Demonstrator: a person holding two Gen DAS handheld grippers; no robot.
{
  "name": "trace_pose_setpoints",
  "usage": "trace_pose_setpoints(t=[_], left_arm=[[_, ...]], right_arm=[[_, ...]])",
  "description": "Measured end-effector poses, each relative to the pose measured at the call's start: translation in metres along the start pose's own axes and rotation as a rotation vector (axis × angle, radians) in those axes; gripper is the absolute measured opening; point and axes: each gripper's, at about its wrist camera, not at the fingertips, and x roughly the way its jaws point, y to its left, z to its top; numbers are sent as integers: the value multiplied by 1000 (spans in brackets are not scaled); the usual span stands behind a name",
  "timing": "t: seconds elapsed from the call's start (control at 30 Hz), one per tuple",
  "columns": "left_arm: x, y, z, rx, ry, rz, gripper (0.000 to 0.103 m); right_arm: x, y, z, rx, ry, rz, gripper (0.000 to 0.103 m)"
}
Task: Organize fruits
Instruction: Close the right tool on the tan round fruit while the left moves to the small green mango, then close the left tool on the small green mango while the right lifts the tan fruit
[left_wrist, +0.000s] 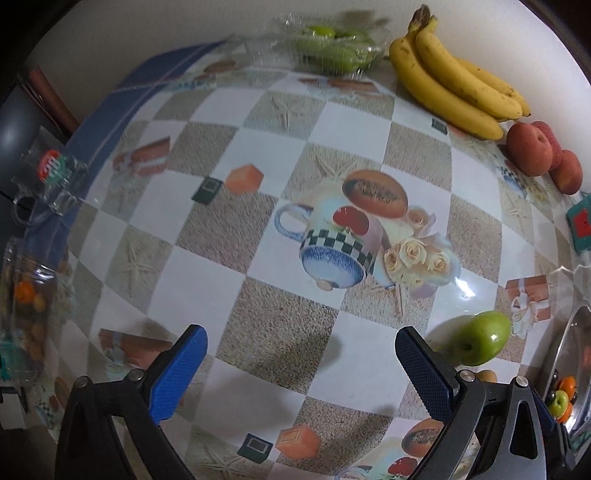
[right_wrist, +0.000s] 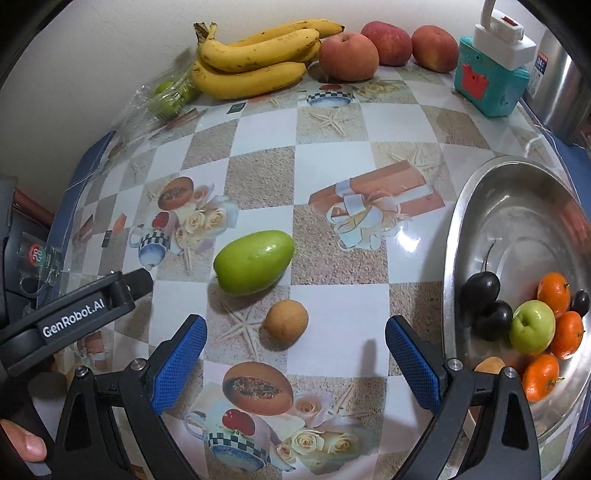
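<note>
A green oval fruit (right_wrist: 255, 263) lies on the patterned table, with a small brown round fruit (right_wrist: 286, 324) just in front of it. My right gripper (right_wrist: 295, 354) is open and empty, its jaws wide apart a little short of the brown fruit. A steel bowl (right_wrist: 480, 206) on the right holds oranges (right_wrist: 554, 293), a green apple (right_wrist: 532, 326) and dark plums (right_wrist: 480, 286). My left gripper (left_wrist: 301, 363) is open and empty over bare table; the green fruit (left_wrist: 476, 338) lies beyond its right finger. Bananas (right_wrist: 255, 61) and red apples (right_wrist: 349, 55) lie at the back.
A clear bag of green fruits (left_wrist: 332, 46) lies at the back by the wall. A teal and white toy box (right_wrist: 489, 79) stands at the back right. A glass mug (left_wrist: 51, 177) and a clear container (left_wrist: 26, 306) sit at the table's left edge.
</note>
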Motion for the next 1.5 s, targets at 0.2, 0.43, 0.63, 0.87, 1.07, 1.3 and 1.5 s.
trace_pose_setpoints(t=[0.2,0.43,0.63,0.87,1.07,1.3,1.5], left_arm=[[13,-2,-5,-15,44,-16,103],[12,0,-3,-15,35,-28,103],[8,0,0,-10,28,-29,103],[1,-4,2,-10,18,-30,103],[-1,-4,2,-11,10,-34,103],[-6,-8,4,-10,0,-64,103],[-16,-25,6,32,-26,-118,103]], right_arm=[[7,2,-1,-12,16,-6,74],[11,5,-1,-18,24,3,52],[13,5,-1,-16,31,13,38],[13,4,-1,-4,34,42,27],[12,5,-1,-3,36,52,27],[0,-1,2,12,12,56,27],[-12,-21,5,72,-24,24,27]])
